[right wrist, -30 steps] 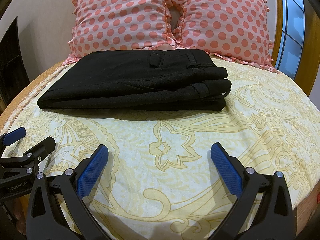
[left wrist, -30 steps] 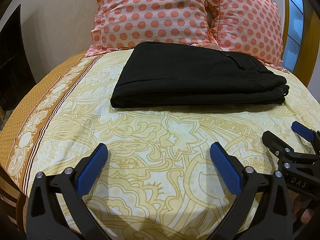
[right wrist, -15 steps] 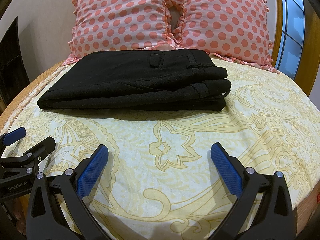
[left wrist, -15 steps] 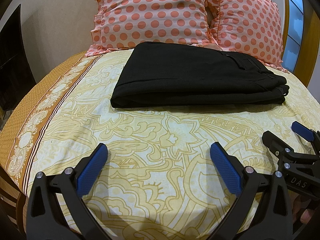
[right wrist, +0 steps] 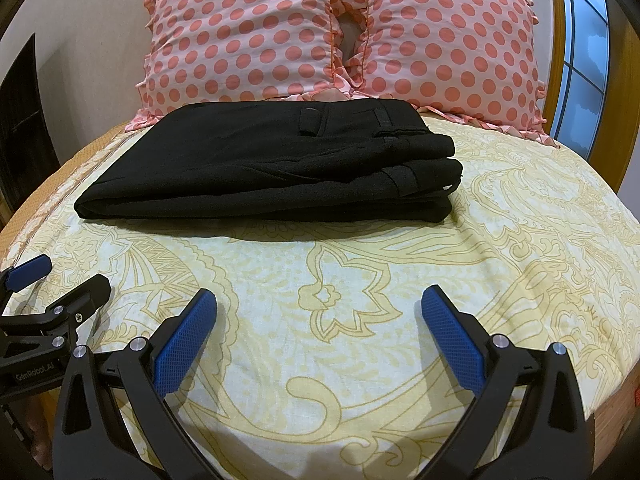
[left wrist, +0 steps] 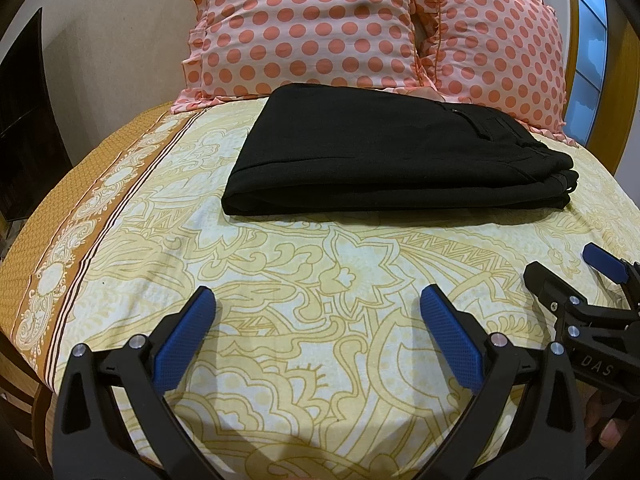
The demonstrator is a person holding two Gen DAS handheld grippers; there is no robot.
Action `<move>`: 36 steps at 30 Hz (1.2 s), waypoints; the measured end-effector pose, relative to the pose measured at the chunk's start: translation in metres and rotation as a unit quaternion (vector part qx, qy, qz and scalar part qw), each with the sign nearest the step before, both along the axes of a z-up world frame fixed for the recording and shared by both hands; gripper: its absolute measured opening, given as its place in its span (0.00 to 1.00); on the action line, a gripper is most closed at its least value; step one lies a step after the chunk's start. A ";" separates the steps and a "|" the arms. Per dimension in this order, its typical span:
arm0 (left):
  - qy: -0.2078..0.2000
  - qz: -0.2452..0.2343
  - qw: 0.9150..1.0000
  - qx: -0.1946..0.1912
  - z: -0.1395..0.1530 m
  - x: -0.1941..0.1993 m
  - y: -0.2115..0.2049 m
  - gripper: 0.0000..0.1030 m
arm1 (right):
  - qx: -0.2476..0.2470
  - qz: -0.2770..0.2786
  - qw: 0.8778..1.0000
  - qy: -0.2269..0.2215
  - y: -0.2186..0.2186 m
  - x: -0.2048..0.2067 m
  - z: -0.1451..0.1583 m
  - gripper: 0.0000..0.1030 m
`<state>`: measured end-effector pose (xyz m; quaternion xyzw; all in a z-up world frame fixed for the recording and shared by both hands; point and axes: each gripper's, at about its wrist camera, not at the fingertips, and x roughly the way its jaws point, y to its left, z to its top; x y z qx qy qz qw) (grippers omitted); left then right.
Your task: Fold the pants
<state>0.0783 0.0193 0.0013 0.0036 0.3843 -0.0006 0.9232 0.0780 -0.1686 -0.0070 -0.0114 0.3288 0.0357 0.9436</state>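
Black pants [left wrist: 384,152] lie folded in a flat rectangular stack on the bed, just in front of the pillows; they also show in the right wrist view [right wrist: 272,164], waistband to the right. My left gripper [left wrist: 316,312] is open and empty, low over the sheet near the bed's front edge, well short of the pants. My right gripper [right wrist: 318,312] is open and empty beside it, also short of the pants. Each gripper shows in the other's view: the right one [left wrist: 568,276] and the left one [right wrist: 60,284].
The bed has a yellow floral sheet [left wrist: 320,264] with an orange border [left wrist: 60,248] at the left. Two pink polka-dot pillows [right wrist: 248,36] [right wrist: 448,40] lean at the head. A window [right wrist: 584,48] and wooden frame are at the right, dark furniture [left wrist: 20,120] at the left.
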 end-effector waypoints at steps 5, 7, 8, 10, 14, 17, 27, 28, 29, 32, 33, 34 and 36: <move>-0.002 0.000 1.000 0.001 0.000 -0.001 -0.001 0.98 | 0.000 0.000 1.000 -0.001 0.000 0.000 0.000 0.99; -0.003 -0.001 1.000 0.000 0.000 -0.001 -0.001 0.98 | 0.000 0.000 1.000 0.000 0.000 0.000 0.000 0.99; -0.004 -0.001 1.000 0.001 0.000 -0.001 -0.001 0.98 | 0.000 0.000 1.000 0.000 0.000 0.000 0.000 0.99; -0.003 -0.002 1.000 0.000 0.001 -0.001 -0.001 0.98 | 0.000 0.000 1.000 0.000 0.000 0.000 0.000 0.99; -0.003 -0.002 1.000 0.000 0.000 -0.001 -0.002 0.98 | 0.000 0.000 1.000 0.000 0.000 0.000 0.000 0.99; -0.002 -0.001 1.000 0.000 0.000 -0.002 -0.001 0.98 | 0.000 0.000 1.000 0.000 0.000 0.000 0.000 0.99; 0.001 -0.001 1.000 -0.001 -0.001 -0.002 -0.002 0.98 | 0.000 0.000 1.000 -0.001 0.000 0.000 0.000 0.99; 0.000 -0.001 1.000 -0.001 0.000 -0.002 -0.001 0.98 | 0.000 0.000 1.000 -0.001 0.000 0.000 0.000 0.99; 0.000 -0.001 1.000 -0.001 0.000 -0.002 -0.001 0.98 | 0.000 0.000 1.000 -0.001 0.000 0.000 0.000 0.99; 0.001 -0.002 1.000 -0.001 0.000 -0.001 -0.001 0.98 | 0.000 0.000 1.000 -0.001 0.000 0.000 0.000 0.99; 0.001 -0.002 1.000 -0.001 0.000 -0.001 -0.001 0.98 | 0.000 0.000 1.000 -0.001 0.000 0.000 0.000 0.99; 0.001 -0.002 1.000 -0.001 0.000 -0.002 -0.001 0.98 | 0.000 0.000 1.000 -0.001 0.000 0.000 0.000 0.99; 0.001 -0.002 1.000 -0.001 0.000 -0.002 -0.001 0.98 | 0.000 0.000 1.000 -0.001 0.000 0.000 0.000 0.99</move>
